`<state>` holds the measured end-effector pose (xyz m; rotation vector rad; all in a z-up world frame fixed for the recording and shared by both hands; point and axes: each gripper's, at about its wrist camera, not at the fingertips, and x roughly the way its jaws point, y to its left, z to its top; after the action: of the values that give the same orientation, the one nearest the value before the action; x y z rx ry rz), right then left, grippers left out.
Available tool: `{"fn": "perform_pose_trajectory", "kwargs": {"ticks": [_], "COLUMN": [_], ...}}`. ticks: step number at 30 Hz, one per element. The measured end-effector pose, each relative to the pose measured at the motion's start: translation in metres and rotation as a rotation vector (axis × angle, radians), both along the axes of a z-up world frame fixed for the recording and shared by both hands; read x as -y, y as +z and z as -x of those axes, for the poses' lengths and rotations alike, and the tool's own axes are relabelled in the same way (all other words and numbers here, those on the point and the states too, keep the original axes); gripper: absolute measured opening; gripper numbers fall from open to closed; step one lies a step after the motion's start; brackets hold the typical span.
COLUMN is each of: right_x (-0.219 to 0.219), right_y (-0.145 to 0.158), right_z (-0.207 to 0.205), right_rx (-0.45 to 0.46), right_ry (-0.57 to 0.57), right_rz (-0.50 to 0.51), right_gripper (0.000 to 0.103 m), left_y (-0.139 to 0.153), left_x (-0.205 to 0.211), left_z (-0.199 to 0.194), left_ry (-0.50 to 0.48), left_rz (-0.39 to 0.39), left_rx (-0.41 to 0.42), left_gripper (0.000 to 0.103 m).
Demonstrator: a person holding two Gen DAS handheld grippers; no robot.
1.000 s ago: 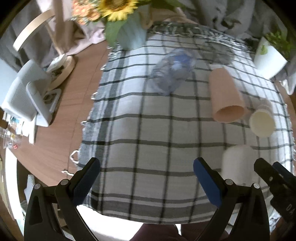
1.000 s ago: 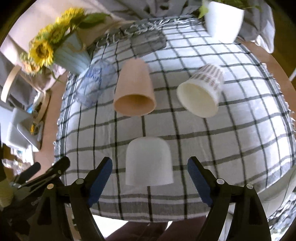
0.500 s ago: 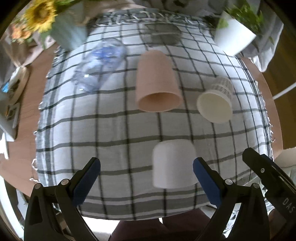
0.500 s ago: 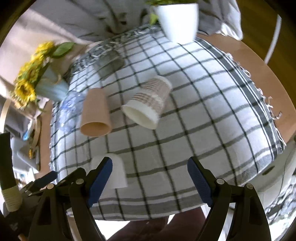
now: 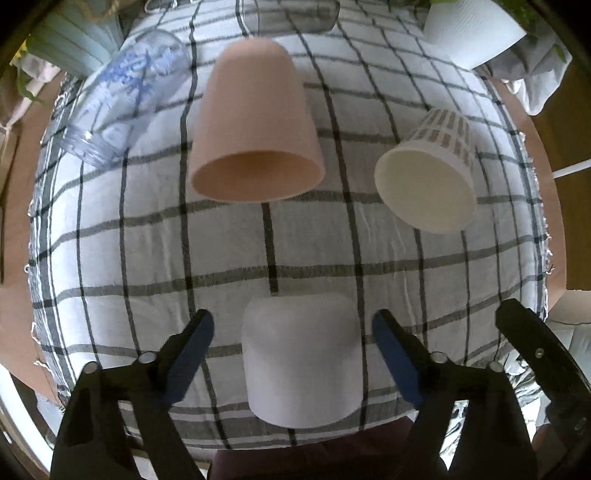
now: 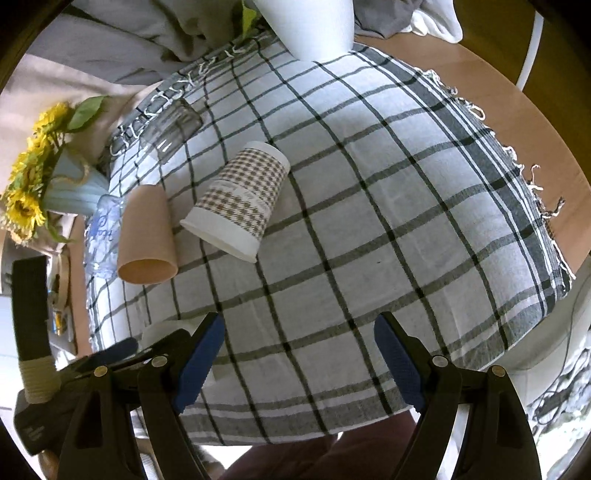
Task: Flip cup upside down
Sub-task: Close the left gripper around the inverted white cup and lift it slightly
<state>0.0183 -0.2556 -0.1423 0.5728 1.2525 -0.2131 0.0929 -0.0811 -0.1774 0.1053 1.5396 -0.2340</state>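
A white frosted cup [image 5: 301,356] stands upside down near the front edge of the checked cloth [image 5: 332,251]. My left gripper [image 5: 293,354] is open, with one blue finger on each side of the cup and a gap to it on both sides. In the right wrist view only a sliver of this cup [image 6: 166,328] shows behind the left finger. My right gripper [image 6: 299,358] is open and empty over bare cloth [image 6: 369,221] to the right of the cup.
A pink cup [image 5: 255,125], a houndstooth paper cup [image 5: 432,173] and a clear printed glass [image 5: 125,96] lie on their sides further back. A second clear glass [image 6: 173,129], a sunflower vase [image 6: 70,188] and a white plant pot [image 5: 469,29] stand at the back.
My left gripper has swung right and closed in until its fingers straddle the white cup. My right gripper has moved away to the right, off the cup.
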Motion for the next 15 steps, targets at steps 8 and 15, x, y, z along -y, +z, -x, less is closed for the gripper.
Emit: {"fn": "perform_pose_trajectory", "kwargs": {"ticks": [8,15], "right_x": [0.001,0.0], "right_y": [-0.008,-0.002], "right_z": [-0.002,-0.004], "right_rx": [-0.018,0.002], "right_ry": [0.014,0.02], "right_rz": [-0.007,0.0], "right_gripper": [0.083,0.083], "left_y": [-0.006,0.015], "left_x": [0.007,0.003], "left_z": [0.0,-0.002], "left_ry": [0.017,0.052], "left_rz": [0.032,0.068], "left_rx": [-0.025,0.069], "left_gripper": [0.066,0.066]}}
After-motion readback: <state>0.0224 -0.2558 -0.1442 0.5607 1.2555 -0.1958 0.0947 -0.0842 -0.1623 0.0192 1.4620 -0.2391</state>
